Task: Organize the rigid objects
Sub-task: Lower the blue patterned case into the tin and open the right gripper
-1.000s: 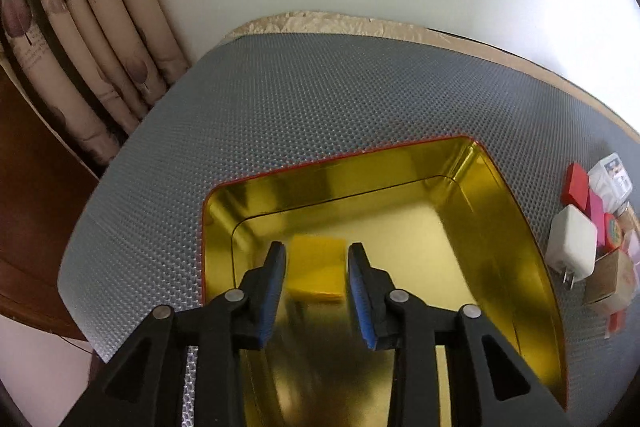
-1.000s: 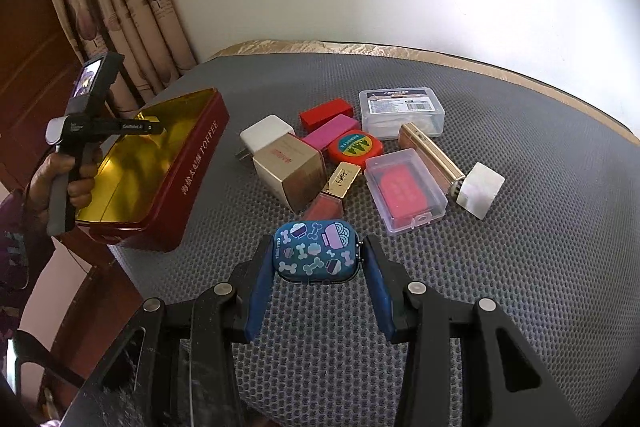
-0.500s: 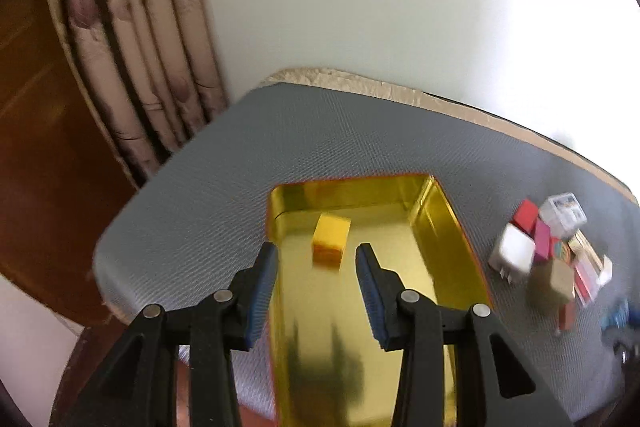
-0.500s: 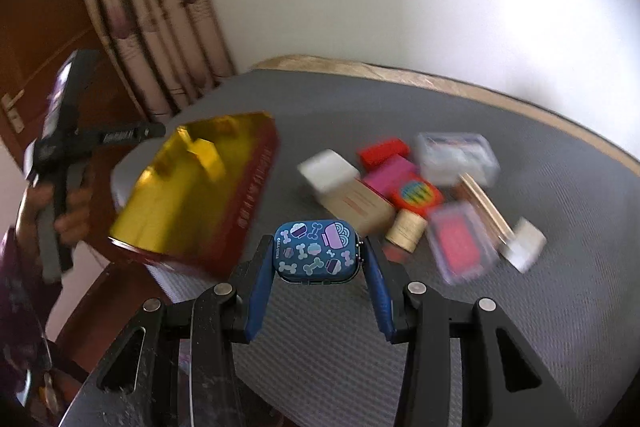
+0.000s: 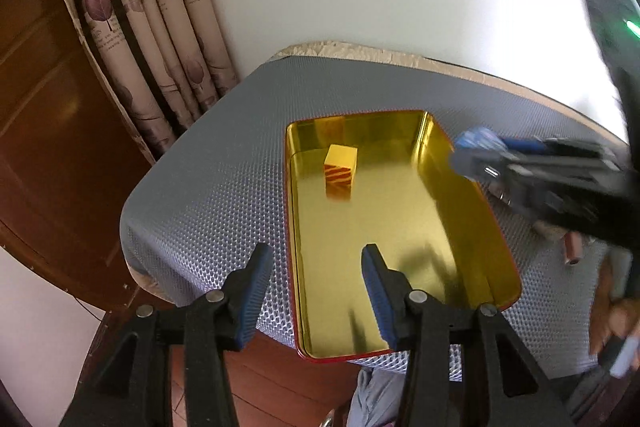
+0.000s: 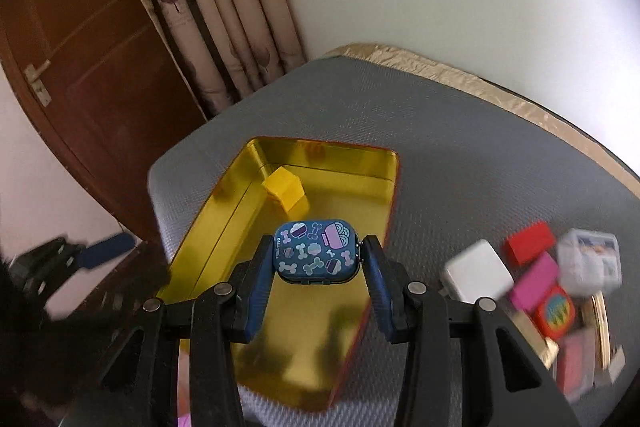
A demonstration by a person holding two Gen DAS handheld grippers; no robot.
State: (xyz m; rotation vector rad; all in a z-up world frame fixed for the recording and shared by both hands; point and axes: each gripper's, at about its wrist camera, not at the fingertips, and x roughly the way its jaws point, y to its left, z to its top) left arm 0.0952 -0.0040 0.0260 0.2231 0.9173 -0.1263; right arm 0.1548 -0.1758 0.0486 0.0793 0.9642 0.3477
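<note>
The left hand-held gripper [image 5: 316, 287] points steeply down, its jaws opening with nothing between the blue pads [image 5: 256, 291]. The right hand-held gripper [image 6: 316, 279] tilts down likewise, pads pressed on both sides of a blue case [image 6: 315, 251]. In the left view, a hand [image 5: 616, 319] shows at the right edge.

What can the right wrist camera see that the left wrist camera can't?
Only the right wrist view shows the blue patterned case up close, pinched in the right claw, plus the white charger, the red block and a door handle.

Only the left wrist view shows the stripes on the yellow block and a hand at the right edge.

Both show the gold tin with the yellow block inside, the grey mat, the curtain, and the left claw, opening with nothing between its jaws.
</note>
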